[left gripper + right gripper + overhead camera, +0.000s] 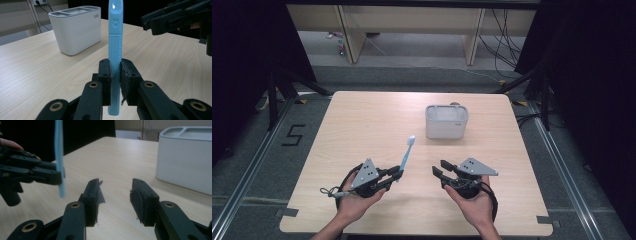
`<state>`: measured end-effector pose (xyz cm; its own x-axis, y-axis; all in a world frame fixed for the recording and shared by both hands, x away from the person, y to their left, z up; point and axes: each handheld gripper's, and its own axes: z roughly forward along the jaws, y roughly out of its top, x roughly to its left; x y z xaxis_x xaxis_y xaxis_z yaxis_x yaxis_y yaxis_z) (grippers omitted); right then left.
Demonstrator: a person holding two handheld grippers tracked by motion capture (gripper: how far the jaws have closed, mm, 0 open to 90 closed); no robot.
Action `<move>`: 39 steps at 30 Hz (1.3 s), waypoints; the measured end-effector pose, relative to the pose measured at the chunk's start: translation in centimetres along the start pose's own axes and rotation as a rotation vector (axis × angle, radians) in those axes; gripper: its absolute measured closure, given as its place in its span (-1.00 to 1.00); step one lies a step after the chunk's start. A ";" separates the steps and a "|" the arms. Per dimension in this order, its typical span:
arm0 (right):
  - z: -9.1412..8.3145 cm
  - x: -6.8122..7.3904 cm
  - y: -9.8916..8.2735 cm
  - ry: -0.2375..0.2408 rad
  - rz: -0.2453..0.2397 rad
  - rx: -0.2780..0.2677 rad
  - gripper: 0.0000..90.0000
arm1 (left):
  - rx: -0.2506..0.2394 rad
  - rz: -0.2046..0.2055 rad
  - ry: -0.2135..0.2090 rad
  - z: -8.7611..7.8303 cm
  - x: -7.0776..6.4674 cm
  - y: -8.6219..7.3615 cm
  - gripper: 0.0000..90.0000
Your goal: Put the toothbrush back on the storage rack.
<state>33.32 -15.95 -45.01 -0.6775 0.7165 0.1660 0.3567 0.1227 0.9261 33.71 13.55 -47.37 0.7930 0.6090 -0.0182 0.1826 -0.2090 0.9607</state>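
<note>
High view shows my left gripper (pixel 396 175) with its fingers pinched on the blue toothbrush (pixel 406 156), gripping low on the handle so the brush head stands up and away beyond the fingertips, angled toward the white holder (pixel 446 121) farther across the bench (pixel 362 120). In the left gripper view the fingers (pixel 104 75) press flat on both sides of the ribbed handle, with only a short stub of handle below them and most of the length above. My right gripper (pixel 440 168) sits just beside the left one with its fingers spread and nothing between them; in the right gripper view the toothbrush hangs off to one side of those open fingers (pixel 92 195), not touching them. I judge the risk to be leverage: with the hold so near the handle's end, any bump from the right fingers during a handover could swing the brush in the grip or knock it loose onto the bench. The holder's slots look narrow, so a tilted brush could catch on the rim and tip or shove the holder. Closing the right fingers off-centre could also twist the handle out of the left pinch.
</note>
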 end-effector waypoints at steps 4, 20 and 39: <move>0.3 0.7 0.6 0.022 -0.004 -0.041 0.31 | 0.005 -0.002 0.001 0.3 -0.2 0.1 0.75; 2.2 2.8 3.0 0.087 -0.012 -0.098 0.39 | 0.007 0.005 -0.016 1.8 -1.1 0.5 0.75; 3.2 3.5 3.7 0.109 -0.001 -0.060 0.89 | -0.010 0.037 -0.022 2.5 -1.7 0.7 0.73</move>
<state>34.29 -10.77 -42.12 -0.7451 0.6368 0.1983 0.3191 0.0793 0.9444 33.91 10.47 -47.34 0.8119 0.5836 0.0117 0.1467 -0.2234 0.9636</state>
